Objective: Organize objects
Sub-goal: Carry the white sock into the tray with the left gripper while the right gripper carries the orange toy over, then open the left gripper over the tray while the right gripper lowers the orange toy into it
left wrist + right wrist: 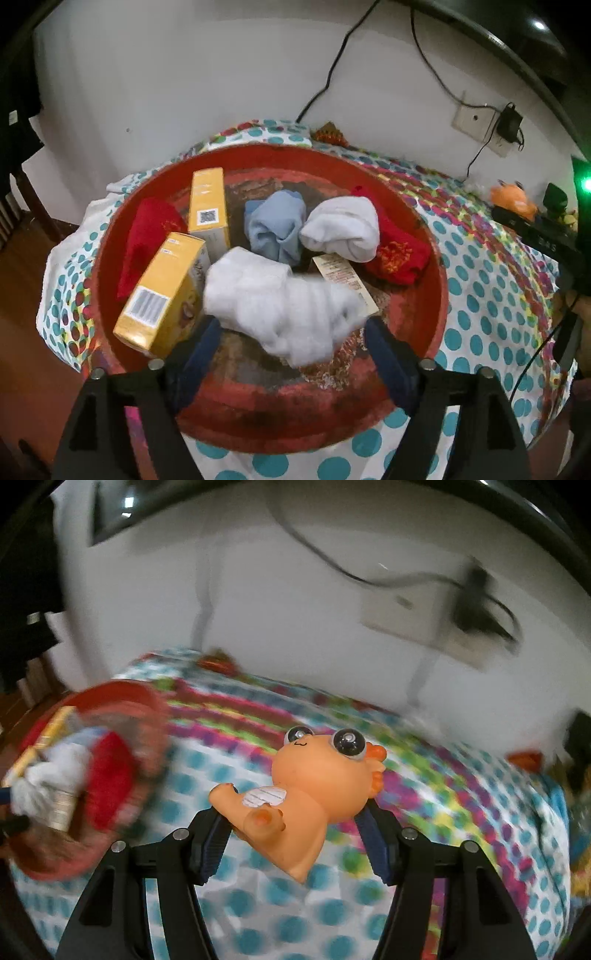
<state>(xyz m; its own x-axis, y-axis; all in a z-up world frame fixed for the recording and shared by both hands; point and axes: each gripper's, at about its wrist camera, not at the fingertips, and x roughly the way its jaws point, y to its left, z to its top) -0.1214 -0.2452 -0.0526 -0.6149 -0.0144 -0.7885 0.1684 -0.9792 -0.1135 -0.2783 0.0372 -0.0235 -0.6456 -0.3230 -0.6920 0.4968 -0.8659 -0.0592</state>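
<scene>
Left gripper (291, 332) gapes over the white sock (280, 302); right gripper (295, 823), clamped on the orange toy (306, 786), should aim for bare basin (122, 694) floor at frame left.

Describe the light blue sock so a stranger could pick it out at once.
Find the round red tray on the dotted tablecloth. Near its middle, right of the upright yellow box and left of a rolled white sock, lies the light blue sock, the only blue bundle there.

Red tray (436, 280): worn, patchy, scuffed lacquer. White sock bundle (280, 306): soft, fuzzy knit cloth. Yellow boxes (162, 295): smooth printed cardboard. Orange toy (314, 782): smooth, slightly glossy plastic, shiny eyes. Dotted tablecloth (491, 295): matt printed fabric. Finger pads (388, 358): dark, ribbed, matt
</scene>
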